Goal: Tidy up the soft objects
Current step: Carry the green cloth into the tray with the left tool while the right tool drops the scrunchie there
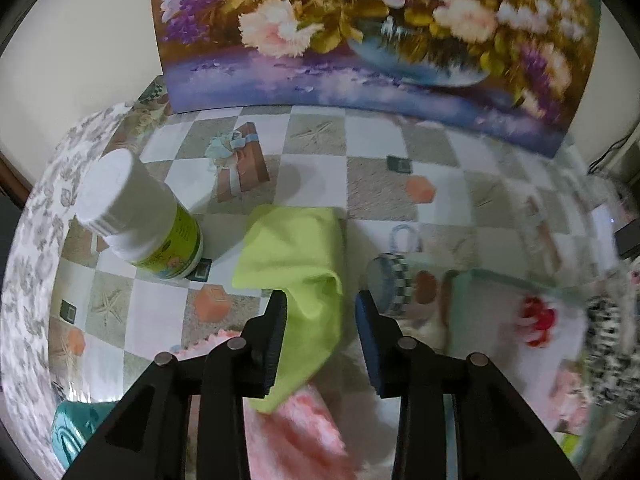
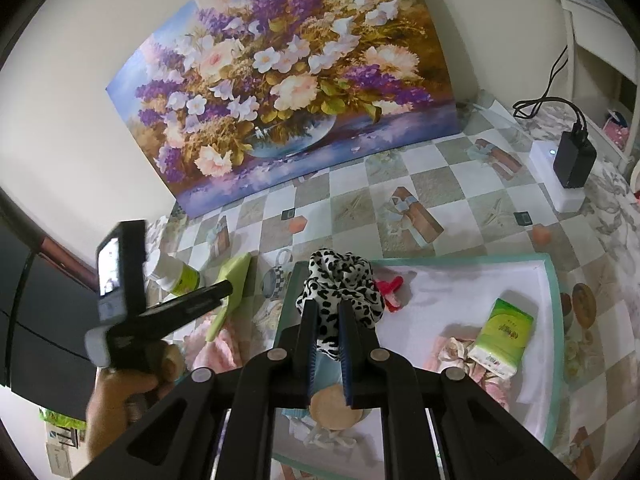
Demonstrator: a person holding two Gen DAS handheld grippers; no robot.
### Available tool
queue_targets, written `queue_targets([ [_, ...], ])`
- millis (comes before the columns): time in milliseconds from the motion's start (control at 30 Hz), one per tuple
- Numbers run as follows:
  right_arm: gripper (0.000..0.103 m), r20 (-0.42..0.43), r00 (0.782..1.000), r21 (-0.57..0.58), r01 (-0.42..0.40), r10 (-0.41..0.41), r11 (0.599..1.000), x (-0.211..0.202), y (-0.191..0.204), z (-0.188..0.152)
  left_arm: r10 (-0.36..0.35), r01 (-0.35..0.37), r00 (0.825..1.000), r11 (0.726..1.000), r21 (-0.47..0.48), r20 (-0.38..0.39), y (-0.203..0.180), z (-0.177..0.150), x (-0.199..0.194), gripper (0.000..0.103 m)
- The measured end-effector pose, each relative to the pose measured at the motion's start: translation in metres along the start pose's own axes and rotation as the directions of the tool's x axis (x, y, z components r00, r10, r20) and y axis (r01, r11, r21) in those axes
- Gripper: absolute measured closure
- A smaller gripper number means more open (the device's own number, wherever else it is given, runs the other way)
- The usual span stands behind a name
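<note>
With our right gripper (image 2: 329, 324) clamping the leopard-print scarf (image 2: 340, 280), we centre our part-open, empty left gripper (image 1: 320, 344) squarely over the green cloth (image 1: 296, 264) at twelve o'clock.

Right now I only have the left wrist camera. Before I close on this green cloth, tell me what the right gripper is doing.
Observer: The right gripper is shut on a leopard-print fabric piece, over the white tray.
Operator: List what else lies in that tray.
Observer: A green tissue pack lies towards its right side.
Operator: Check what is next to that pack.
Observer: A pink floral cloth lies bunched against its lower-left end.
</note>
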State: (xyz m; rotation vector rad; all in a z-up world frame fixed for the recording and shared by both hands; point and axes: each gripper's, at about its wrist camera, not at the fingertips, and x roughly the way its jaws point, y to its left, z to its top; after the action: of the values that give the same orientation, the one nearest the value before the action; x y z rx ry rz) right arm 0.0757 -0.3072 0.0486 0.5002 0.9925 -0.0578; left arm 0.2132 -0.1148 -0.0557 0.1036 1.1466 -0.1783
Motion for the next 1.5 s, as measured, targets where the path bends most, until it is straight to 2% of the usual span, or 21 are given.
queue_targets([
  [100,0.092,-0.007,1.000,-0.006,0.000,0.000,1.000,0.002,0.002,-0.001,0.022,-0.022,1.000,1.000,0.004,-0.011,-0.001,-0.002,0.014,0.067],
  [133,0.092,-0.009,1.000,-0.008,0.000,0.000,1.000,0.003,0.002,-0.001,0.029,-0.029,1.000,1.000,0.004,-0.010,0.000,-0.003,0.017,0.071],
  [167,0.092,-0.010,1.000,-0.008,0.000,0.000,1.000,0.003,0.002,-0.001,0.031,-0.031,0.999,1.000,0.003,-0.011,0.000,-0.003,0.020,0.086],
  [200,0.092,-0.011,1.000,-0.008,0.000,0.000,1.000,0.003,0.002,-0.001,0.026,-0.026,1.000,1.000,0.001,-0.014,0.002,-0.004,0.021,0.093],
  [267,0.092,-0.010,1.000,-0.005,0.000,0.000,1.000,0.003,0.001,-0.001,0.008,-0.008,1.000,1.000,-0.012,-0.008,0.006,-0.003,0.020,0.099],
  [400,0.092,-0.008,1.000,-0.001,-0.001,0.001,1.000,0.002,0.000,0.000,-0.066,0.067,0.997,0.997,-0.039,0.038,0.015,0.000,0.006,0.101],
  [567,0.092,0.010,1.000,0.006,-0.001,0.001,1.000,-0.004,-0.002,0.001,-0.160,0.169,0.983,0.980,-0.100,0.095,0.028,0.010,-0.022,0.101],
  [667,0.092,0.031,0.999,0.013,0.007,-0.008,1.000,-0.012,-0.003,0.003,-0.208,0.225,0.967,0.968,-0.108,0.150,0.029,0.017,-0.048,0.101],
  [767,0.092,0.069,0.997,0.018,0.021,-0.022,1.000,-0.025,-0.004,0.006,-0.263,0.286,0.942,0.954,-0.087,0.209,0.024,0.022,-0.082,0.101],
  [1000,0.092,0.159,0.983,0.036,0.092,-0.097,0.995,-0.053,-0.013,0.010,-0.362,0.362,0.878,0.930,0.059,0.314,-0.010,0.021,-0.154,0.101],
  [1100,0.092,0.168,0.975,0.059,0.135,-0.143,0.989,-0.056,-0.024,0.010,-0.400,0.380,0.863,0.916,0.127,0.307,-0.030,0.016,-0.168,0.101],
  [1200,0.092,0.158,0.971,0.088,0.164,-0.177,0.983,-0.054,-0.037,0.009,-0.433,0.396,0.860,0.900,0.179,0.272,-0.052,0.011,-0.170,0.101],
  [1333,0.092,0.134,0.965,0.122,0.209,-0.224,0.970,-0.047,-0.056,0.008,-0.432,0.378,0.876,0.891,0.251,0.214,-0.084,0.000,-0.160,0.101],
  [1500,0.092,0.085,0.973,0.143,0.199,-0.213,0.969,-0.027,-0.068,0.004,-0.438,0.386,0.888,0.875,0.291,0.141,-0.109,-0.011,-0.137,0.101],
])
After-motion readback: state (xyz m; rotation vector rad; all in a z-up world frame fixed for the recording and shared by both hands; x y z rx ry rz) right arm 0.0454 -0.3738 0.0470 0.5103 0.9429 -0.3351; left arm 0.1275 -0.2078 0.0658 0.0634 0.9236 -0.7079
